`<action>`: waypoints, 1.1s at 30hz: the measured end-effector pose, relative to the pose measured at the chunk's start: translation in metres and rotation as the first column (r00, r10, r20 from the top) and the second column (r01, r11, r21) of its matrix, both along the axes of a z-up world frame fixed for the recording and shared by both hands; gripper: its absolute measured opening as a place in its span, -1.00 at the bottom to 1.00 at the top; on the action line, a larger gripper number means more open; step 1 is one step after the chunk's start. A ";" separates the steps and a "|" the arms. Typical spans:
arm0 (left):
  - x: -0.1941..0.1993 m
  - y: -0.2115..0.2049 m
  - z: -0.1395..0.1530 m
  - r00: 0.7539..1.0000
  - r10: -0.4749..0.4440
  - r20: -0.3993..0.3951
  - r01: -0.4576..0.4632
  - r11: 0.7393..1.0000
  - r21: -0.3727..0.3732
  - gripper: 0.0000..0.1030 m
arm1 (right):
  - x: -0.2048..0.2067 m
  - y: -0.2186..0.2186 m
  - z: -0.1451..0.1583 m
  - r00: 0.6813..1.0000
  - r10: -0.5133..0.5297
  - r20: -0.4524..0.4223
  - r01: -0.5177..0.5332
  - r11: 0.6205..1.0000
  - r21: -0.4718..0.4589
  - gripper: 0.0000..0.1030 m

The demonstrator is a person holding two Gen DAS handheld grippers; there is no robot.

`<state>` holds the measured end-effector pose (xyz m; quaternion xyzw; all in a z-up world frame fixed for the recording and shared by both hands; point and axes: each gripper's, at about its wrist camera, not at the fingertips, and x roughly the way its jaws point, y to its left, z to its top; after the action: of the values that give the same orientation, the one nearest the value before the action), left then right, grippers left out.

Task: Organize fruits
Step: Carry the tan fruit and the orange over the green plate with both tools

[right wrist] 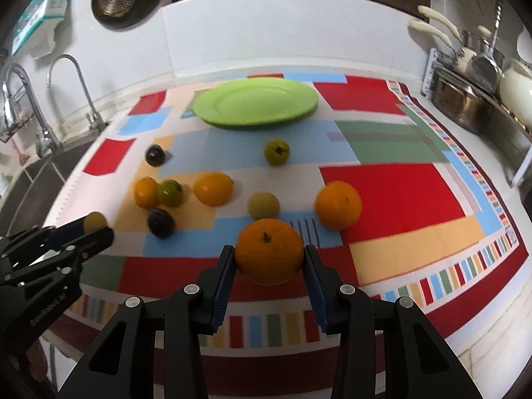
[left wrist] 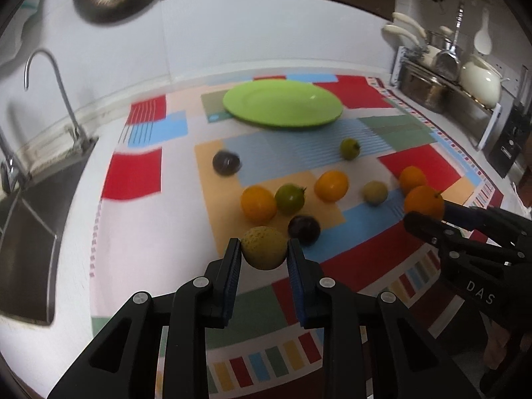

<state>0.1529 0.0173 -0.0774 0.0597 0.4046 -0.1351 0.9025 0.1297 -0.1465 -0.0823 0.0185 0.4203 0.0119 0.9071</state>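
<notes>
Table (right wrist: 482, 302) with patchwork cloth (right wrist: 392, 193); green plate (right wrist: 256, 99) at its far side, empty; loose fruits scattered between plate and near edge. Step in hand, by judgement: both pieces are grasped and ready to be carried to the plate; the next move calls for a steady lift over the loose fruits and a gentle release on the plate. Right hand-held gripper (right wrist: 269, 259) pinches the orange (right wrist: 267, 249), pads pressed on its sides; left hand-held gripper (left wrist: 264, 252) clamps a small yellow fruit (left wrist: 263, 246) at its narrowest spread.
</notes>
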 end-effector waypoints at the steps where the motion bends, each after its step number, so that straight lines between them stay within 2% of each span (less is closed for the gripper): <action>1: 0.001 -0.001 0.003 1.000 -0.009 0.010 0.009 1.000 0.001 -0.45 | 0.001 0.002 0.003 1.000 0.004 0.006 -0.004 1.000 0.003 -0.19; 7: 0.016 0.003 0.023 0.998 -0.054 0.021 0.055 0.998 -0.043 -0.45 | 0.007 0.015 0.025 0.998 0.028 0.054 -0.027 1.000 -0.012 -0.19; 20: 0.059 0.002 0.057 0.976 -0.196 0.098 0.202 0.977 -0.063 -0.45 | 0.038 0.025 0.050 0.995 -0.010 0.101 0.008 1.000 0.021 -0.19; 26: 0.083 -0.009 0.068 0.973 -0.212 0.094 0.220 0.972 -0.086 -0.45 | 0.064 0.019 0.060 0.995 0.007 0.103 -0.012 0.999 0.047 -0.19; 33: 0.110 -0.029 0.079 0.979 -0.173 0.106 0.181 0.981 -0.065 -0.45 | 0.106 0.002 0.074 0.988 0.106 0.113 -0.110 0.993 0.034 -0.19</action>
<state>0.2632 -0.0115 0.0016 0.0686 0.3467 -0.2267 0.9076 0.2356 -0.1444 -0.0079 0.0132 0.3695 0.0703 0.9265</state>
